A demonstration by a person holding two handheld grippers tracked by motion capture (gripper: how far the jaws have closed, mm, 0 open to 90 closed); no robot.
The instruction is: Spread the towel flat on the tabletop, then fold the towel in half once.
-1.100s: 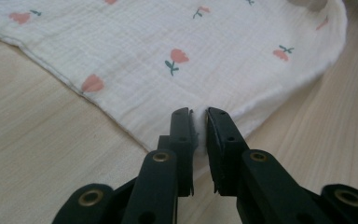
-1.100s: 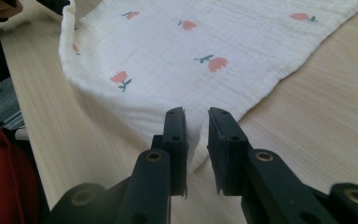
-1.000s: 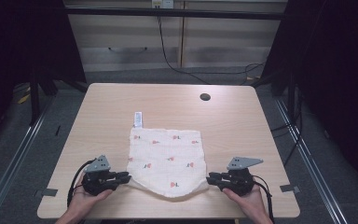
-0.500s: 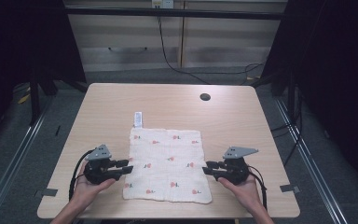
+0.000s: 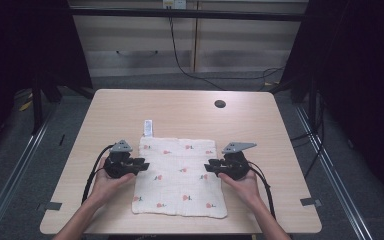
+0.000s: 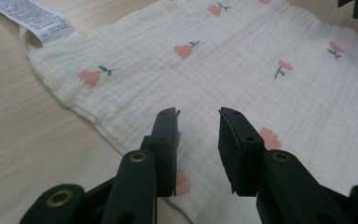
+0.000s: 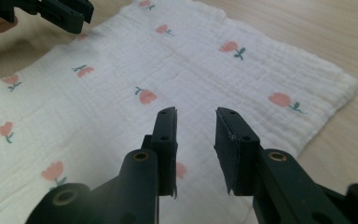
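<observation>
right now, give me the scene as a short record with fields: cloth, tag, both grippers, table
cloth: white with pink flowers, lying flat on the table
tag: white label at the cloth's far left corner
left gripper: at the cloth's left edge, jaws apart, gripping nothing
right gripper: at the cloth's right edge, jaws apart, gripping nothing
table: light wood, dark round hole near the far right

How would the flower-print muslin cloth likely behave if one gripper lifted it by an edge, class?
The muslin cloth would probably droop limply: it lies flat with soft, wavy edges. It looks thin and crinkled, so likely light. Its textured weave should grip the pads rather than slip, though a fold may bunch up.
</observation>
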